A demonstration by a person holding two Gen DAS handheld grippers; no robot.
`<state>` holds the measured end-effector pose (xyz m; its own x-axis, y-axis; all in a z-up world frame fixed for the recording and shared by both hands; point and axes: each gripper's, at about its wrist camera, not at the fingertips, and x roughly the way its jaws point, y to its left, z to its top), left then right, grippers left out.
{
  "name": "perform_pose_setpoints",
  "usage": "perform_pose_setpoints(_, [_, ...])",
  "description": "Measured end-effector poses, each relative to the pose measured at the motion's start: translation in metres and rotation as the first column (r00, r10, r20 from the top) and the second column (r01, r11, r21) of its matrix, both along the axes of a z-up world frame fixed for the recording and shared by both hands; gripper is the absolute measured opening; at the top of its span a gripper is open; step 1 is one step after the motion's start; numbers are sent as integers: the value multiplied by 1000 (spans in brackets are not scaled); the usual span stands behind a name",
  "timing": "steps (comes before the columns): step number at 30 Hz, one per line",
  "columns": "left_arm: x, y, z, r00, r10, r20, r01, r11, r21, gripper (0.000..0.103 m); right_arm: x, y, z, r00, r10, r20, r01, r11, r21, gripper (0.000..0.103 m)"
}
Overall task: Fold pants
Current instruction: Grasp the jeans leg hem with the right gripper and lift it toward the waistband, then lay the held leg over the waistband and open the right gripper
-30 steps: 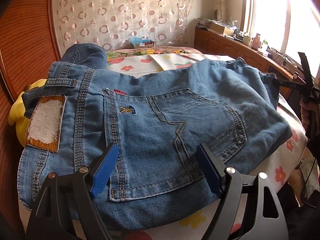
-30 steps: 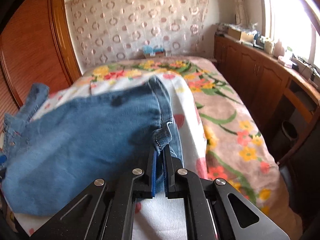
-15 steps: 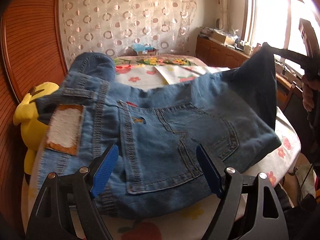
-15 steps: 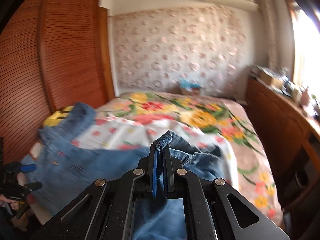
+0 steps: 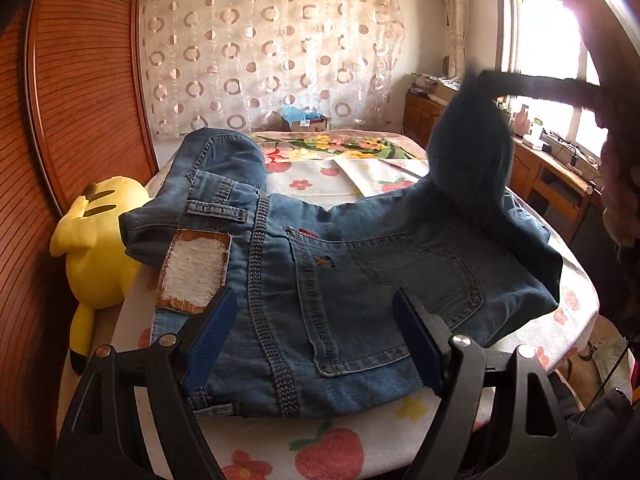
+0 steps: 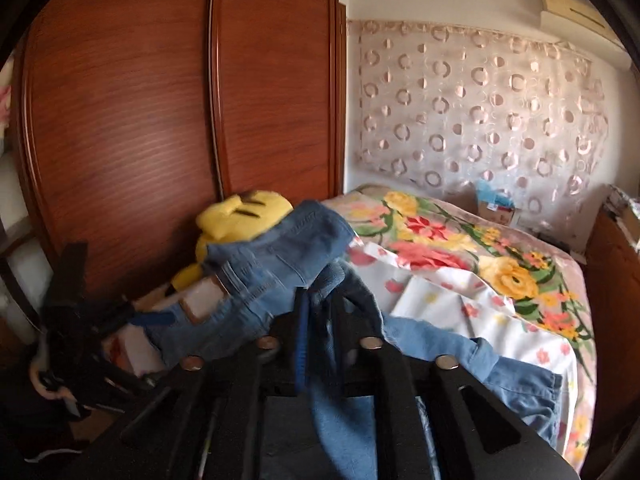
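Note:
Blue jeans (image 5: 360, 280) lie on the bed, back pocket and white waist patch (image 5: 194, 276) up. My left gripper (image 5: 316, 344) is open and empty, just above the waist end near the bed's front edge. My right gripper (image 6: 320, 320) is shut on a fold of the jeans' leg end (image 6: 332, 280) and holds it lifted above the bed. In the left wrist view that lifted cloth (image 5: 468, 148) hangs up at the right, under the right gripper's dark arm (image 5: 536, 88). The left gripper also shows in the right wrist view (image 6: 148, 320).
A yellow plush toy (image 5: 100, 248) lies at the bed's left edge against the wooden wardrobe (image 6: 160, 120). The floral bedspread (image 6: 460, 248) stretches back to a curtained wall. A wooden sideboard (image 5: 552, 176) runs along the window on the right.
My right gripper has lifted the leg end of the jeans high and swung it left toward the waist. My left gripper has pulled back a little and stayed open.

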<state>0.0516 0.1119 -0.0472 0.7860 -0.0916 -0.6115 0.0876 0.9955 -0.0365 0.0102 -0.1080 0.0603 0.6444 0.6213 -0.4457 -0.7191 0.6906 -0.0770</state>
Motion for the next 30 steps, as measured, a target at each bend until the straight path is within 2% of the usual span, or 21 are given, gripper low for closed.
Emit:
perform_pose_setpoints(1, [0,0,0,1000,-1,0,1,1000,-1,81,2,-3,-4,1000,-5,-1,5,1000,-11,36])
perform_pose_setpoints(3, [2,0,-1,1000,-2,-3,2,1000,-4,81,4,-8,-9,1000,-2,-21,2,1000,-24,44])
perform_pose_setpoints(7, [9,-5,-5,1000,-17,-16,17,1000,-8,81,9,-23,-8,999,-26,-39,25,999,-25,44])
perform_pose_setpoints(9, [15,-9,-7,999,-28,-27,28,1000,-3,81,13,-11,0,998,-48,-47,47,998,-32,44])
perform_pose_setpoints(16, [37,-25,-12,995,-78,-54,78,997,-14,81,44,-2,-19,983,-151,-103,146,988,-48,44])
perform_pose_setpoints(23, [67,-40,-16,988,-133,-84,134,991,6,63,70,1,-48,958,-214,-193,205,977,-63,46])
perform_pose_setpoints(30, [95,-53,-31,974,-156,-162,164,986,35,56,89,7,-61,931,-227,-287,220,974,-57,49])
